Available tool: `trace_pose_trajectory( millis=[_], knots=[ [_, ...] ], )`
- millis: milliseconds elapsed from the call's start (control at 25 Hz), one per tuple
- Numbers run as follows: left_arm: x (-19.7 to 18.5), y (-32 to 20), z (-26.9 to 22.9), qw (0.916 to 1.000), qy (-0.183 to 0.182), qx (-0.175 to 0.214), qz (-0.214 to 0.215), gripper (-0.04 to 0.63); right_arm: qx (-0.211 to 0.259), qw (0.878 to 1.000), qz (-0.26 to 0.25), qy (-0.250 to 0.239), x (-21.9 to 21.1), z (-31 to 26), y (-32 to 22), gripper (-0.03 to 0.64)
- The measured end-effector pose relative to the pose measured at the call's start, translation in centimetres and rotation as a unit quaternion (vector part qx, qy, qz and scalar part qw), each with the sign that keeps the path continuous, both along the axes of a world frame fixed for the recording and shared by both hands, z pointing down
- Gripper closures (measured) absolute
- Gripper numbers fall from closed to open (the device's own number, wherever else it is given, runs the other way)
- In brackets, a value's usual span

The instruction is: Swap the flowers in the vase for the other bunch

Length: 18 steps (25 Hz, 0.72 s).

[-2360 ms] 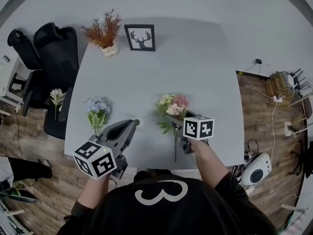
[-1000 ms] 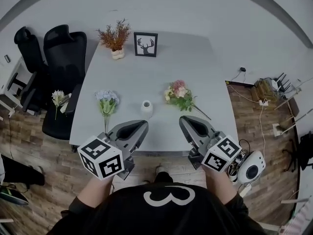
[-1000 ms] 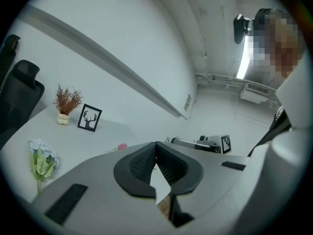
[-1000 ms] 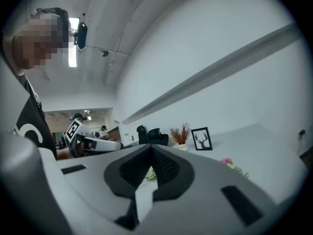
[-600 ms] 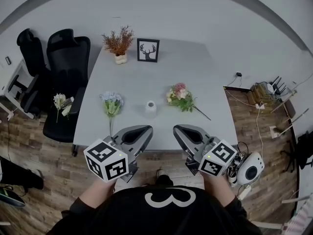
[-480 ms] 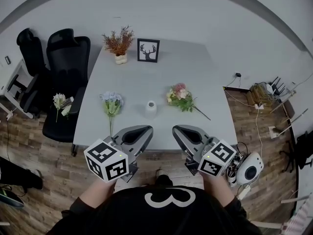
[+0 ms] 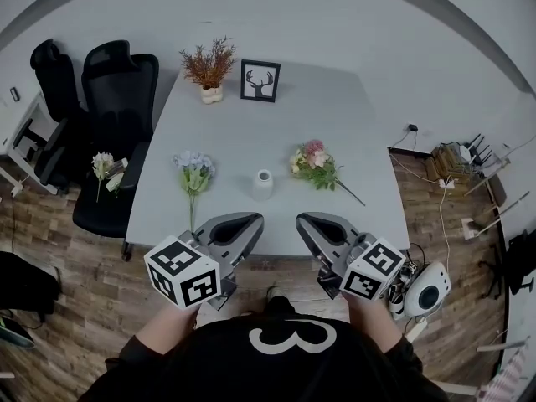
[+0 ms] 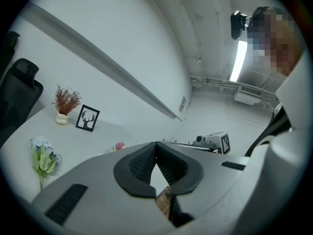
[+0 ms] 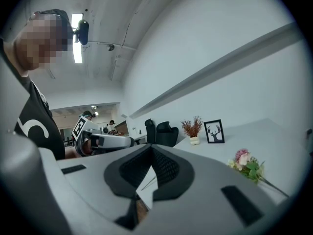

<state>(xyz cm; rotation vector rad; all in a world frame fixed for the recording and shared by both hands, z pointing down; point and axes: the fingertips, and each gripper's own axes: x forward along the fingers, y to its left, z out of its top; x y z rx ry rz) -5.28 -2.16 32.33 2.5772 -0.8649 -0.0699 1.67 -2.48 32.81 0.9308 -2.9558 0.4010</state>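
Left gripper [image 7: 237,223] and right gripper [image 7: 321,223] closed, empty; white vase [image 7: 263,184] ahead between them, blue bunch [image 7: 194,168] front-left, pink bunch [image 7: 315,162] front-right.

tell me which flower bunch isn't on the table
The white bunch, on the black chair beside the table. The blue bunch and the pink bunch both lie on the table, either side of the vase.

- Showing a grey table [image 7: 335,124] standing on a wood-plank floor [image 7: 75,291].
- Keeping two black office chairs [image 7: 117,82] just beside its left edge.
- Backing onto a pale wall [image 7: 377,23].
- Glowing from a ceiling strip light [image 8: 239,58].
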Motion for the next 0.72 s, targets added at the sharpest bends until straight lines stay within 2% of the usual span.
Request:
trace_pose_trajectory(
  millis=[400,520,600,720],
  knots=[
    [0.3,-1.9,0.5,0.9996,0.0,-0.009,-0.025,0.585,-0.005,0.999,-0.037,-0.003,-0.4,0.3,-2.4,0.609],
    [0.2,-2.7,0.4,0.9991,0.014,-0.01,-0.038,0.584,-0.007,0.999,-0.048,-0.002,-0.2,0.4,-3.2,0.609],
    [0.4,-3.1,0.3,0.9989,0.02,-0.004,-0.043,0.584,-0.011,0.998,-0.056,-0.003,0.0,0.7,-3.9,0.609],
    [0.9,-3.9,0.1,0.9985,0.009,0.013,-0.053,0.584,-0.019,0.997,-0.069,-0.003,0.6,1.2,-5.0,0.609]
  ],
)
